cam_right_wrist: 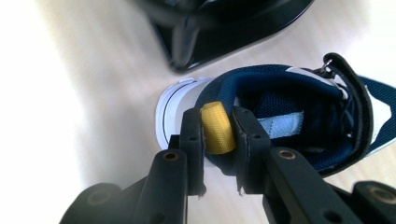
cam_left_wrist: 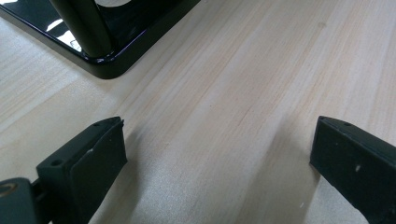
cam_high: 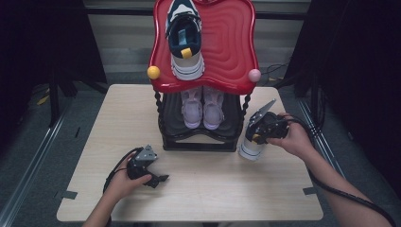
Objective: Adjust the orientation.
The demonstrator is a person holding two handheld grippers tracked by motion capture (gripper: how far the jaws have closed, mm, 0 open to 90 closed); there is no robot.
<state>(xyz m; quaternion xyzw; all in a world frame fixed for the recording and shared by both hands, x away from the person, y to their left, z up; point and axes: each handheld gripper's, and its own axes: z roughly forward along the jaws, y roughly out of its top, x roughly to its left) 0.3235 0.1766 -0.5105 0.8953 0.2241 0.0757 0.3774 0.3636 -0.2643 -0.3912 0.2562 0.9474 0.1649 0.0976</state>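
Note:
A navy and white sneaker stands heel-up on the table just right of the shoe rack. My right gripper is shut on the heel. In the right gripper view the jaws pinch the yellow heel tab and the padded collar of the sneaker. Its partner sneaker lies on the rack's red top tray. My left gripper rests low on the table in front of the rack's left corner, open, with bare wood between its jaws.
A pair of pink shoes sits on the rack's black lower shelf. A yellow knob and a pink knob stick out at the tray's front corners. The rack's base corner lies just ahead of my left gripper.

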